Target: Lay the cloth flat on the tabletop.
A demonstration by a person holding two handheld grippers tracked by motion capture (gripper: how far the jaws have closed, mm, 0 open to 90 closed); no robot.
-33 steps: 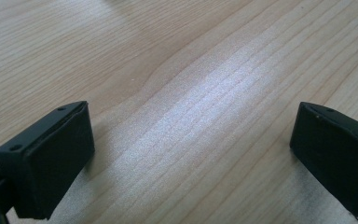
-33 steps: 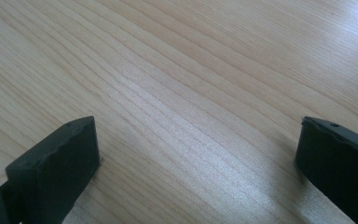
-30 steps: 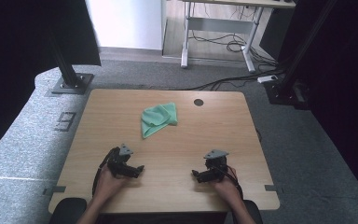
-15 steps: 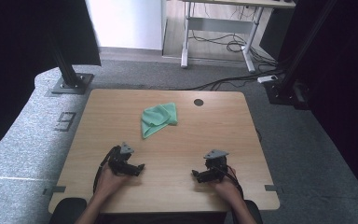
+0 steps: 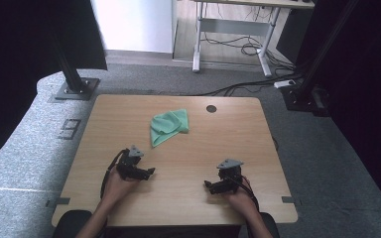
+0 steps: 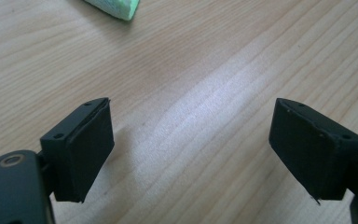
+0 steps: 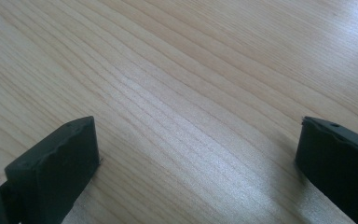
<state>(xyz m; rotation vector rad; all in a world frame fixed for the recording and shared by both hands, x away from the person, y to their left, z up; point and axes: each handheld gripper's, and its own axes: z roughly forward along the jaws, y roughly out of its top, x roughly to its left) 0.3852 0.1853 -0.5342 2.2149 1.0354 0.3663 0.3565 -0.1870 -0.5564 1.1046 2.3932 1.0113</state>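
A crumpled green cloth [image 5: 168, 126] lies on the wooden table [image 5: 228, 139], a little back of its middle; one corner of the cloth [image 6: 114, 7] shows at the top of the left gripper view. My left gripper [image 5: 149, 172] rests near the table's front left, pointing right. Its jaws have just been closing a little and still stand open with bare wood between them [image 6: 191, 140]. My right gripper [image 5: 207, 185] sits at the front right, pointing left, open over bare wood [image 7: 196, 154]. Neither gripper touches the cloth.
A round cable hole [image 5: 211, 108] sits near the table's back edge. Black stand bases [image 5: 74, 88] flank the table on the grey carpet, and a desk frame with cables [image 5: 238, 44] stands behind.
None of the hands has shifted noticeably; the cloth lies where it was.
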